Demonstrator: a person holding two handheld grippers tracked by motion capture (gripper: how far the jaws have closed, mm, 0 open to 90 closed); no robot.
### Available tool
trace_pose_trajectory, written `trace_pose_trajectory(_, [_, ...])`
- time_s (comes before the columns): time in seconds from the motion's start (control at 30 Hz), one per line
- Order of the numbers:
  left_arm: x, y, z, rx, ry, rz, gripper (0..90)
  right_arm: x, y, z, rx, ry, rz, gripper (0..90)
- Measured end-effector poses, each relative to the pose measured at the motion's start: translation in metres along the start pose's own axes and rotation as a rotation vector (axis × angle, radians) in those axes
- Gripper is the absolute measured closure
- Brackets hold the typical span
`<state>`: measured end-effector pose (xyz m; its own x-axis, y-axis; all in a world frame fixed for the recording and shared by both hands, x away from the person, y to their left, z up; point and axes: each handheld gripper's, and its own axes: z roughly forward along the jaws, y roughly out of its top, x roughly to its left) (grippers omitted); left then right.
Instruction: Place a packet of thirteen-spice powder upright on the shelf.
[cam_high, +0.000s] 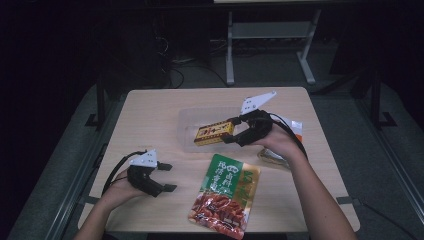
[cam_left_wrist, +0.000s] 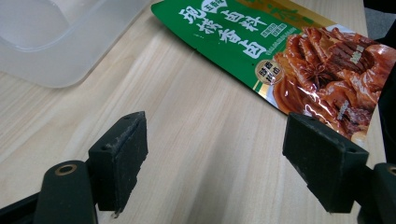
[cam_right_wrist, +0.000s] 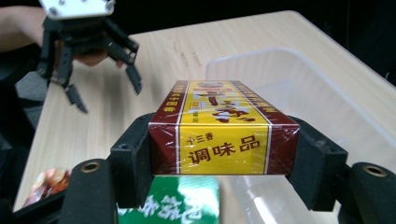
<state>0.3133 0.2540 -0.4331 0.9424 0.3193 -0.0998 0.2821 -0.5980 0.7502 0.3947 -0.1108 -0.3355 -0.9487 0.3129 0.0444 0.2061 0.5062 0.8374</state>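
Over the clear plastic tub (cam_high: 187, 131) near the middle of the wooden table (cam_high: 150, 110), my right gripper (cam_high: 231, 131) is pinching a yellow-and-maroon seasoning box (cam_high: 214, 133) by its two sides, holding it level. At seven o'clock on the table, my left gripper (cam_high: 168, 176) is hovering with its jaws spread wide and nothing between them. A green snack pouch (cam_high: 226, 195) is lying flat at six o'clock, between my hands.

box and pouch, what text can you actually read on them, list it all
"十三香" and "调味品": end face of the yellow-and-maroon box held in the right gripper.
Top-face lettering on the box: too foreshortened to read.
Large white characters on the green pouch: partly legible, "卤料" among them; small print too blurred.
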Motion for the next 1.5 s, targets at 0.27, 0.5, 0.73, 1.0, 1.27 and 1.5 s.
trace_pose_trajectory(0.27, [-0.002,0.001,0.002,-0.003,-0.010,-0.003,22.0,-0.012,0.017,0.007,0.034,-0.019,-0.025,32.3])
trace_pose_trajectory(0.5, [0.000,0.001,0.001,0.001,-0.012,0.001,22.0,-0.019,0.028,0.016,0.052,-0.001,-0.039,32.2])
trace_pose_trajectory(0.73, [0.000,0.001,0.002,-0.006,-0.020,0.000,22.0,-0.033,0.040,0.035,0.091,0.008,-0.062,32.2])
trace_pose_trajectory(1.0, [0.000,0.001,0.001,-0.016,-0.025,-0.017,22.0,-0.044,0.049,0.056,0.128,0.001,-0.066,32.2])
trace_pose_trajectory(1.27, [0.000,0.001,0.001,-0.018,-0.032,-0.021,22.0,-0.050,0.051,0.071,0.138,-0.011,-0.079,32.1])
trace_pose_trajectory(1.5, [0.000,0.001,0.002,-0.011,-0.040,-0.019,22.0,-0.048,0.052,0.081,0.156,-0.017,-0.071,32.0])
